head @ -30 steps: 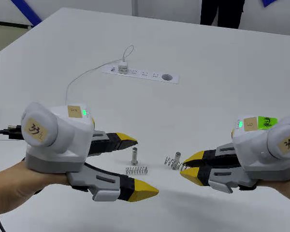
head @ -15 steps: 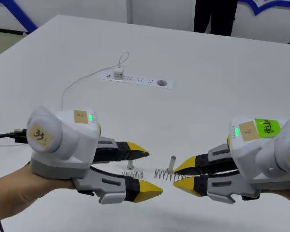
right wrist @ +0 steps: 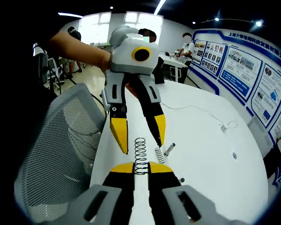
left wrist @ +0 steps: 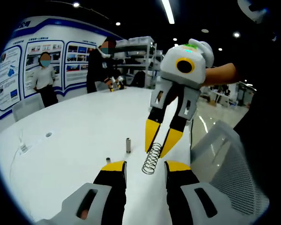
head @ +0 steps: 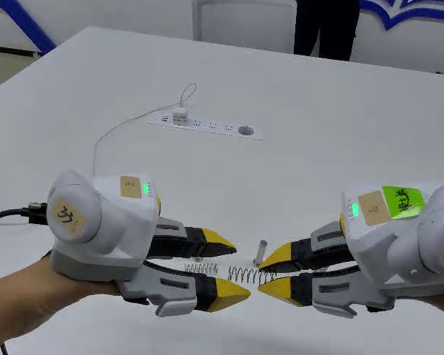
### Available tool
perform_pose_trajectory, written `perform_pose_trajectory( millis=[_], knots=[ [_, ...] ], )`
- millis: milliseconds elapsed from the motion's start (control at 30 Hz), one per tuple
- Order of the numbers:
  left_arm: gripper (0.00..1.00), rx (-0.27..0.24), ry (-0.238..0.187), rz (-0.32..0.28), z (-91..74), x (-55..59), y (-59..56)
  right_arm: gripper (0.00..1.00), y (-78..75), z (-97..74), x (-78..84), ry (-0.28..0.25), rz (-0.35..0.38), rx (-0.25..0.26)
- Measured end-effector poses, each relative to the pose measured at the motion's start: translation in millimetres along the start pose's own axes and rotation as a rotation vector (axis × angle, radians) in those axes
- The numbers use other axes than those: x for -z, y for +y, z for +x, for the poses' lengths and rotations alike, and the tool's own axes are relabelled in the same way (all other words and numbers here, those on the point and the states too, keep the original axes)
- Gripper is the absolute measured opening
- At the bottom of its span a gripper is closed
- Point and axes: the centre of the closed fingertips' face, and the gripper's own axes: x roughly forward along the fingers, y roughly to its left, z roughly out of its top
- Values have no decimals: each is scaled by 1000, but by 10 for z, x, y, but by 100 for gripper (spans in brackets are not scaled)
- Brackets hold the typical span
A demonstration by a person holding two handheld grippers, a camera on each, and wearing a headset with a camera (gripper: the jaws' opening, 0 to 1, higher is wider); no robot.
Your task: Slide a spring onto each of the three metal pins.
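Note:
My right gripper is shut on one end of a spring, which sticks out level to the left. In the right gripper view the held spring rises straight from my right gripper. My left gripper faces it, open, with its yellow tips on either side of the spring's free end. In the left gripper view the held spring hangs just ahead of my open left gripper. A metal pin stands on the table behind the spring. A second spring lies on the table under the left jaws.
A white power strip with a plug and a thin cable lies further back on the white table. A person stands at the far edge. A grey mesh chair stands beside the table.
The right gripper has closed on the spring that lay beside the pin and carried it left. Both grippers have drawn closer together, so the spring's free end now lies between the left jaws.

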Motion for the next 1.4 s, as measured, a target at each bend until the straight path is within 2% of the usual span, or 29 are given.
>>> perform_pose_trajectory(
  millis=[233, 500, 567, 733, 900, 1133, 1400],
  knots=[
    [26, 16, -8, -4, 2, -13, -40, 10, 12, -15, -19, -11, -14, -3],
    [19, 38, 5, 7, 24, 6, -89, 10, 40, 0, -20, -2, -52, -25],
    [15, 49, 9, 11, 25, 14, -104, 10, 36, 1, -31, -3, -60, -26],
    [12, 38, 8, 20, 18, 12, -82, 10, 19, -4, -41, -1, -79, -25],
    [11, 32, 6, 64, 4, -3, -77, 11, 0, -8, -59, -6, -88, -20],
    [10, 46, 39, 138, 37, 17, -109, 11, 22, 14, -10, 13, -101, -32],
    [10, 56, 30, 154, 40, -29, -116, 12, 3, -8, 27, 5, -65, -39]
  ],
)
